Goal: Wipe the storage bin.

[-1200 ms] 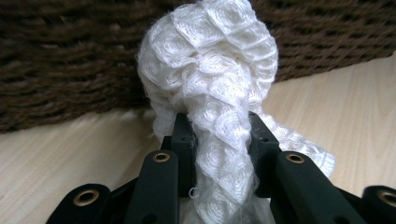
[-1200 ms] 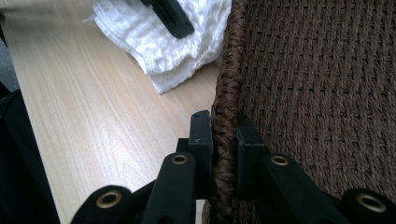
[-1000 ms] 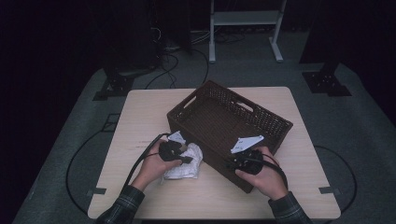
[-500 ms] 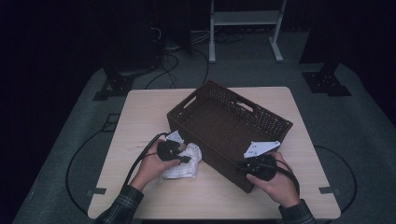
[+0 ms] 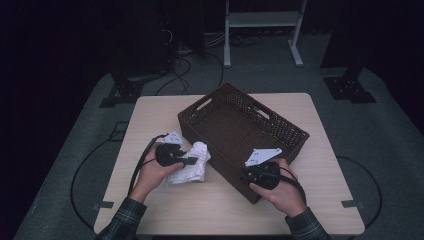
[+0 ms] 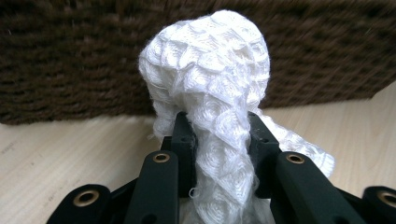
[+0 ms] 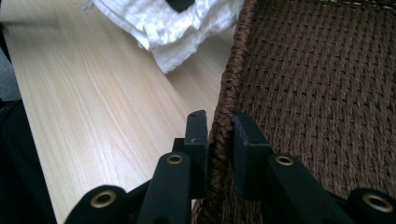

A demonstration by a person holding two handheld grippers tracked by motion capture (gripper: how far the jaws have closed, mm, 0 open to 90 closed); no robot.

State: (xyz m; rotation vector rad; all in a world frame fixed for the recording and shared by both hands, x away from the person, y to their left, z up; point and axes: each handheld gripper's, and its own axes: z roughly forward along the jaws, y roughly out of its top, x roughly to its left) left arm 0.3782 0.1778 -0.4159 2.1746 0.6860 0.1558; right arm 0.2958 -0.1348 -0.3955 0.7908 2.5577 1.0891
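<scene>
A white knitted cloth [image 5: 192, 164] lies bunched on the table just left of a dark brown wicker basket [image 5: 292, 131]. My left gripper [image 5: 196, 161] is shut on the cloth. In the left gripper view the cloth [image 6: 210, 84] bulges up and over the jaws of my left gripper [image 6: 219, 135], in front of the basket wall [image 6: 70, 60]. My right gripper [image 5: 248, 175] sits at the basket's near corner. In the right gripper view my right gripper [image 7: 219, 128] straddles the braided rim [image 7: 224, 107]. Its jaws have just been opening a little, and the pads still touch the rim on both sides.
The light wooden table [image 5: 150, 120] has bare room to the left of the basket and along its front edge. The basket's inside [image 7: 317, 93] holds nothing. A white shelf frame [image 5: 262, 20] and cables [image 5: 175, 65] stand on the dark floor beyond the table.
My left hand has lifted the cloth slightly beside the basket. My right hand slid right along the basket's near edge, then back left to the corner.
</scene>
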